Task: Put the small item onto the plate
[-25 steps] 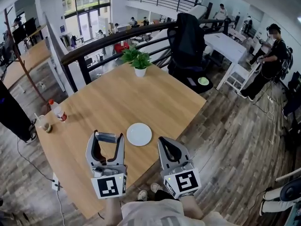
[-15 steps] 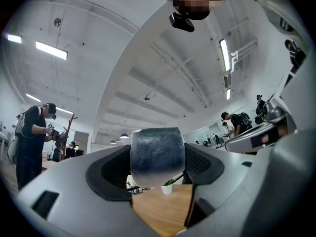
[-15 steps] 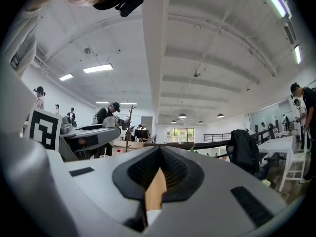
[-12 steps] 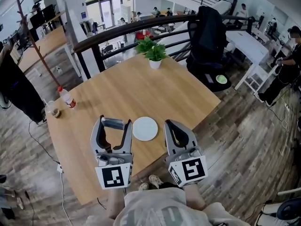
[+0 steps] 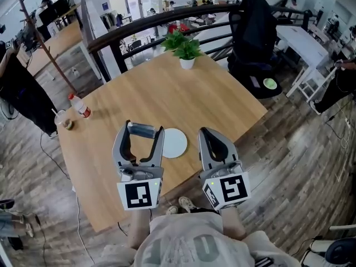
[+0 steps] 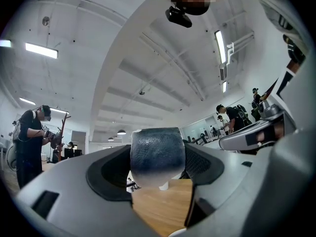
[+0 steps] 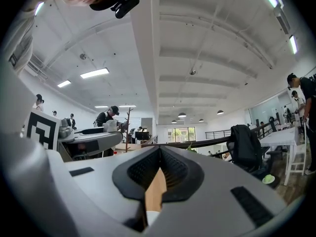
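A round white plate (image 5: 174,143) lies on the wooden table (image 5: 167,93) near its front edge. My left gripper (image 5: 143,131) is held just left of the plate, raised above the table, shut on a small dark blue-grey roll (image 5: 143,130). The left gripper view shows that roll (image 6: 158,154) clamped crosswise between the jaws of the left gripper (image 6: 158,158). My right gripper (image 5: 207,133) hovers just right of the plate. In its own view the right gripper (image 7: 157,174) is shut, with only a thin slit and nothing in it.
A potted plant (image 5: 187,52) stands at the table's far corner. A bottle (image 5: 80,105) and a cup (image 5: 63,119) sit at the left edge. A chair draped with a black jacket (image 5: 253,26) is at the back right, behind a dark railing (image 5: 167,16).
Both grippers have moved forward over the table. The left one, still holding the roll, now sits closer to the plate's left edge. The right stays shut.
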A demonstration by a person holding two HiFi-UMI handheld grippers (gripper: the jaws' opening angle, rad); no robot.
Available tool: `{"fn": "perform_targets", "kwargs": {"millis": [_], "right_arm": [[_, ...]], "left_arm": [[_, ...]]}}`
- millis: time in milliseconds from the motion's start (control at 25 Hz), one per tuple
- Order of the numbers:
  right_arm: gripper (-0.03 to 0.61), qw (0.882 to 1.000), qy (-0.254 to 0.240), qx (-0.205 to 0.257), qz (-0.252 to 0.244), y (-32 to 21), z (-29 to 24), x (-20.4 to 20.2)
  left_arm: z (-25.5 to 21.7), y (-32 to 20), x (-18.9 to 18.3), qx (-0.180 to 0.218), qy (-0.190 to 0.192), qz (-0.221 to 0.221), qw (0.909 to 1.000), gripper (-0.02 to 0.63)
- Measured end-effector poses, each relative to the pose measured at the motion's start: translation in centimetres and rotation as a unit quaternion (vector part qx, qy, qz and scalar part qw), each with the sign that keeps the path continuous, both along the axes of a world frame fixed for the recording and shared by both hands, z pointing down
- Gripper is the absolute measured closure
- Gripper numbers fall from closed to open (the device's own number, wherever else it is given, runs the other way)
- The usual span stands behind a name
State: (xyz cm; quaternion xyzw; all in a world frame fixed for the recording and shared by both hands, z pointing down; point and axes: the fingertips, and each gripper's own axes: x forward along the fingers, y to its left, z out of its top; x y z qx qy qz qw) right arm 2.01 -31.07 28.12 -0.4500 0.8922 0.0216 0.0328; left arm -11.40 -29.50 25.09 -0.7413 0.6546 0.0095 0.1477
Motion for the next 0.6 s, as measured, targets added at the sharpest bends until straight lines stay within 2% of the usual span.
{"fn": "perform_targets", "kwargs": {"millis": [120, 240, 440, 600], "right_arm": [[0.561, 1.0, -0.008, -0.004, -0.003, -0.2, 0.1, 0.4], [0.56, 1.0, -0.015, -0.013, -0.009, -0.5, 0.7, 0.7], [0.56, 0.999, -0.026, -0.032, -0.017, -0.4, 2.1, 1.1], [0.561, 0.997, -0.037, -0.06, -0.026, -0.2, 4.1, 1.4]], "left_arm": [[1.0, -1.4, 0.4, -0.026, -0.011, 0.004, 0.9996, 0.295], [3.6, -3.6, 0.7, -0.071, -0.015, 0.008, 0.9973, 0.295], [6.5, -5.5, 0.1, -0.123, -0.002, -0.009, 0.9923, 0.295], [10.2, -6.7, 0.8, -0.185, -0.021, 0.004, 0.9825, 0.295]]}}
